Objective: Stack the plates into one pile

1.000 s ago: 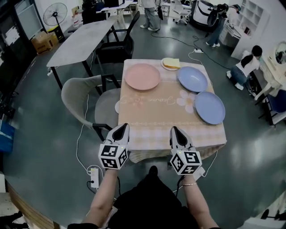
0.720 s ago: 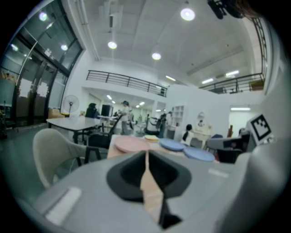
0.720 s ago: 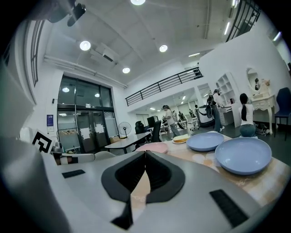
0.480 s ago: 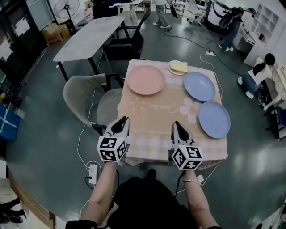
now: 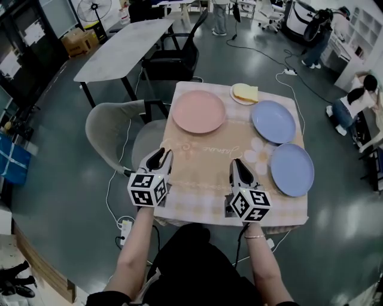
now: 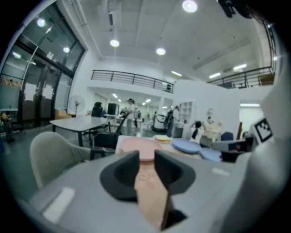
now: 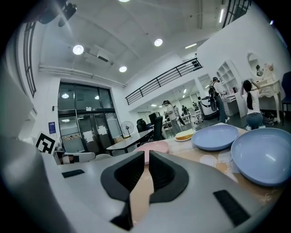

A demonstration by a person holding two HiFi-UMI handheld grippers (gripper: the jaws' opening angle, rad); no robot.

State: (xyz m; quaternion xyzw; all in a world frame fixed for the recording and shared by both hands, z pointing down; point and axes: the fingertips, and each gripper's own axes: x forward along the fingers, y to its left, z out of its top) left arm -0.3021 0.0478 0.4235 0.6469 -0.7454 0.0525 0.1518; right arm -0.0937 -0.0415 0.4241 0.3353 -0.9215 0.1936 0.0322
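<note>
A square tabletop [image 5: 206, 182] under a peach checked cloth with a flower print stands on a glossy grey floor [image 5: 60, 197] in a large open workroom. A curved grey chair [image 5: 111, 128] is pulled up at its left side. Farther back there are a long grey table [image 5: 122, 48], a black office chair [image 5: 173, 60] and a standing fan [image 5: 96, 8], and people [image 5: 353, 101] are busy at white shelving on the right. Three large plates lie on the cloth, none stacked. One pink plate [image 5: 198, 112] is at the far left. Two blue plates sit on the right side, one farther back [image 5: 274, 121] and one nearer [image 5: 292, 161], just beside each other. A fourth, small white plate [image 5: 245, 93] holding a pale yellow slice sits at the far edge between the pink plate and the farther blue one. Two grippers hover at the near edge, well apart from every plate. The left gripper [image 5: 157, 159] is at the left corner; its fingers [image 6: 123, 175] have just been opening and stand slightly apart with only cloth showing between them. The right gripper [image 5: 237, 167] is toward the middle, its fingers [image 7: 129, 175] drawn together on nothing.
</note>
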